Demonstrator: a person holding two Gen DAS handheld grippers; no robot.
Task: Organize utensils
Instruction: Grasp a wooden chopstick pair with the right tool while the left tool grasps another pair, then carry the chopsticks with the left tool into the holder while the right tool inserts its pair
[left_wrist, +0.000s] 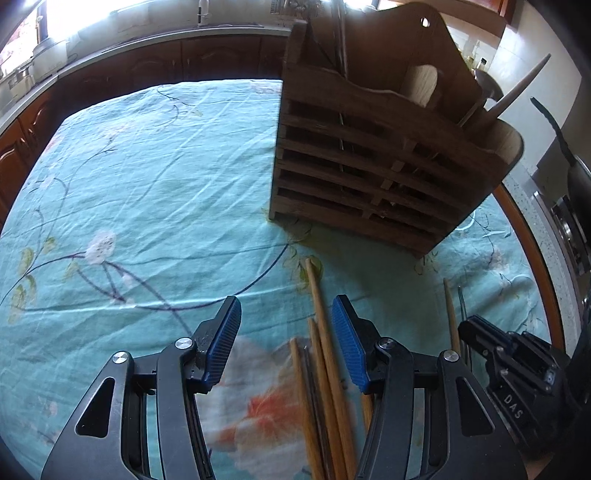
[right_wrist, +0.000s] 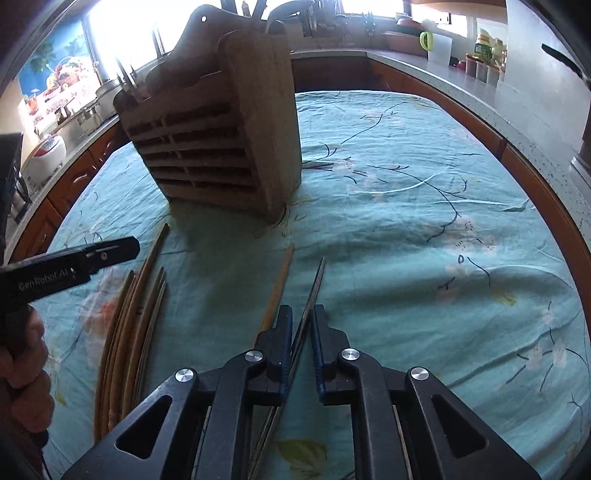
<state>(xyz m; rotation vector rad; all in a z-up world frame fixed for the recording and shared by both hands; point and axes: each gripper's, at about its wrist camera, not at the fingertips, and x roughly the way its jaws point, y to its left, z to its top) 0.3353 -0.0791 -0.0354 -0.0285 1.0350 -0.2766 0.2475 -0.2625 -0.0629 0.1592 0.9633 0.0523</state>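
Left wrist view: the left gripper (left_wrist: 286, 321) is spread wide over wooden chopsticks (left_wrist: 325, 354) lying on the tablecloth (left_wrist: 147, 184), before the wooden holder (left_wrist: 369, 166).

Right wrist view: the right gripper (right_wrist: 301, 325) is clenched around dark metal chopsticks (right_wrist: 314, 291); a single wooden chopstick (right_wrist: 279, 284) lies just left.

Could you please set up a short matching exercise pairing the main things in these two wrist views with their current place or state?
Things:
1. left gripper
2. right gripper
3. slatted brown wooden utensil holder
4. bundle of light wooden chopsticks

States:
A. standing upright on the teal floral tablecloth
B. jaws wide open
C. lying flat
D. jaws nearly closed around thin dark metal chopsticks

Pairs: 1-B, 2-D, 3-A, 4-C
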